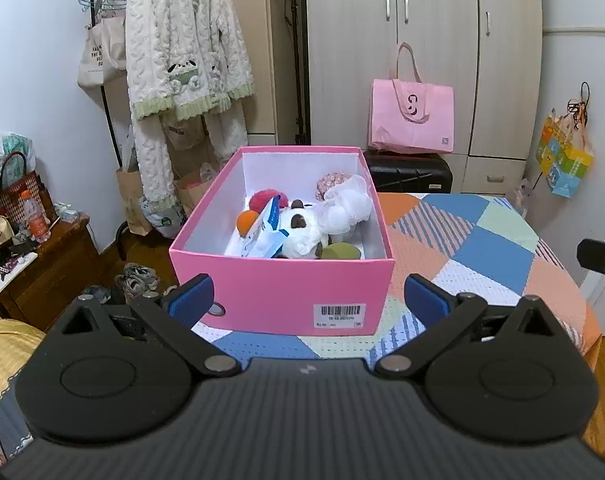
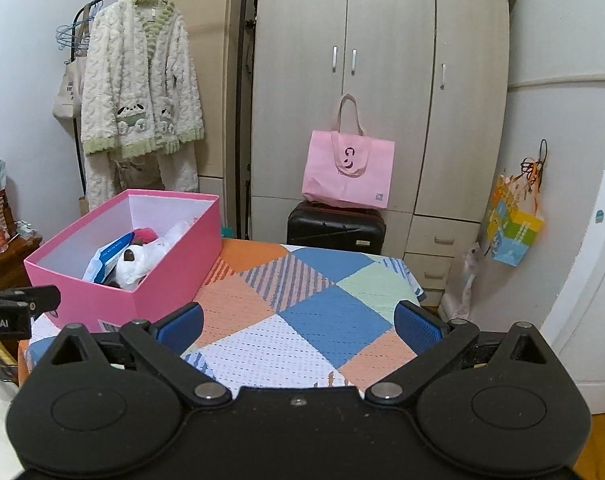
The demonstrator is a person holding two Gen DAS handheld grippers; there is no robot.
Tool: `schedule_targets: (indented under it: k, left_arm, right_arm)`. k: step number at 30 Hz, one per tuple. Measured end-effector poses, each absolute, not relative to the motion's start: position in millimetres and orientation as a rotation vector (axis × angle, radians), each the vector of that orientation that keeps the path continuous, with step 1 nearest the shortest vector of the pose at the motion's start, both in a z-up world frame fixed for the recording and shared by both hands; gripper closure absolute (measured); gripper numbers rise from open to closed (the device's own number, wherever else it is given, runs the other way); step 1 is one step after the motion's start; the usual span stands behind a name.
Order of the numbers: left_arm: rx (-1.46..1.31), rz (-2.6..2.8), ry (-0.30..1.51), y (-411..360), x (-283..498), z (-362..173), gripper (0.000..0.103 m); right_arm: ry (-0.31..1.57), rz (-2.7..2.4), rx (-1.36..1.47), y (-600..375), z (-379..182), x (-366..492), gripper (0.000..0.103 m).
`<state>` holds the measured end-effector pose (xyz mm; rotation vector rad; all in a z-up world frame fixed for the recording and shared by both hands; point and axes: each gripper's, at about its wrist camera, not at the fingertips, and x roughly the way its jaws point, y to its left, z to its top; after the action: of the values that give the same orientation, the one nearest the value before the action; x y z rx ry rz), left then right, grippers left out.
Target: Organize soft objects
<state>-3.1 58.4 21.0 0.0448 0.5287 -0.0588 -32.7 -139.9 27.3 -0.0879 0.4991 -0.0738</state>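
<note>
- Box: pink cardboard box (image 1: 280, 292) sits open-topped on the patchwork tablecloth (image 1: 490, 252), at the table's left end as the right wrist view shows it.
- Contents, all inside the box: white plush dog (image 1: 302, 232) with brown patches in the middle, white fluffy item (image 1: 352, 204) beside it towards the far right corner, floral pink piece (image 1: 330, 182) behind that, red ball (image 1: 264, 199) at the back, orange ball (image 1: 245, 222) on the left, blue-and-white packet (image 1: 264, 232) leaning over the dog's left side, olive-green item (image 1: 342, 251) against the near wall.
- Left gripper (image 1: 308, 300): jaws wide apart, empty, blue pads either side of the box's near face with its barcode label (image 1: 339, 315). Whether they touch the box: cannot tell.
- Right gripper (image 2: 298, 326): jaws wide apart, empty, over the bare tablecloth right of the box, clear of it.
- Cloth right of the box carries no loose soft objects in either view.
- Background: pink tote bag (image 2: 348, 172) on a black suitcase (image 2: 336, 228) against the wardrobe (image 2: 382, 60); fleece robe (image 2: 140, 80) on the rack at left.
</note>
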Motion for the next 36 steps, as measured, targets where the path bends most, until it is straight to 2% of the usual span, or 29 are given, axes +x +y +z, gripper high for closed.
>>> schedule_targets:
  k: [36]
  left_arm:
    - [0.093, -0.075, 0.434, 49.2, -19.2, 16.3, 0.000]
  right_arm:
    - [0.426, -0.104, -0.101, -141.3, 18.1, -48.9, 0.000]
